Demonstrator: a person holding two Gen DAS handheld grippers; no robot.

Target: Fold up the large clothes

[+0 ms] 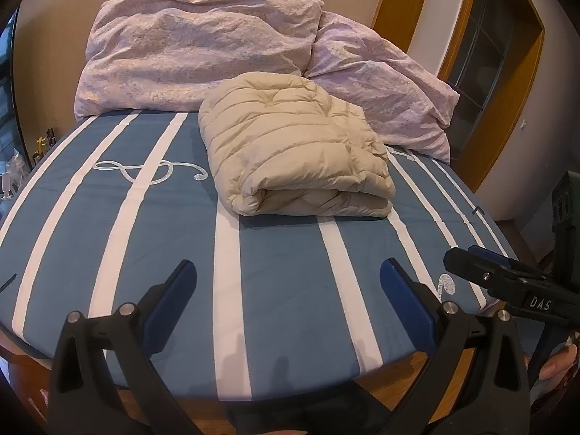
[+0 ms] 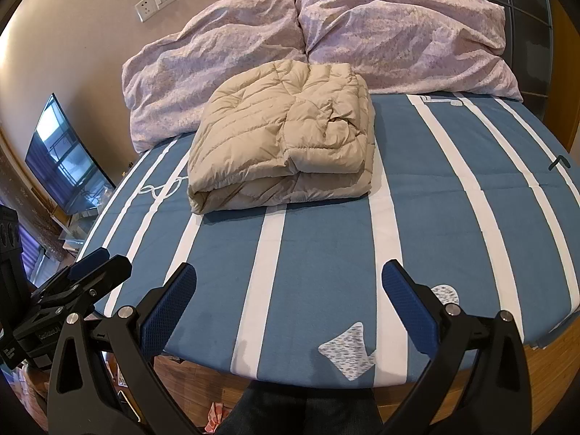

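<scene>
While both grippers hang over the near edge of the blue-and-white striped bed sheet [image 1: 282, 282], the beige quilted puffer jacket [image 1: 297, 145] lies straight ahead of them and well apart, toward the head of the bed, just in front of the crumpled pink floral duvet [image 1: 203, 50]. In the left wrist view the jacket sits a little right of centre, in the right wrist view a little left, so it lies roughly between the two tools, neither clearly nearer. The left gripper [image 1: 288, 275] has its blue-padded fingers spread wide and holds nothing; the right gripper [image 2: 290, 279] is spread likewise and empty.

The jacket is a thick, roughly square bundle, its rolled fold facing the near edge and its long axis running across the bed. A smaller panel, possibly a sleeve, lies tucked on top. It looks already folded; the far side cannot be seen.
</scene>
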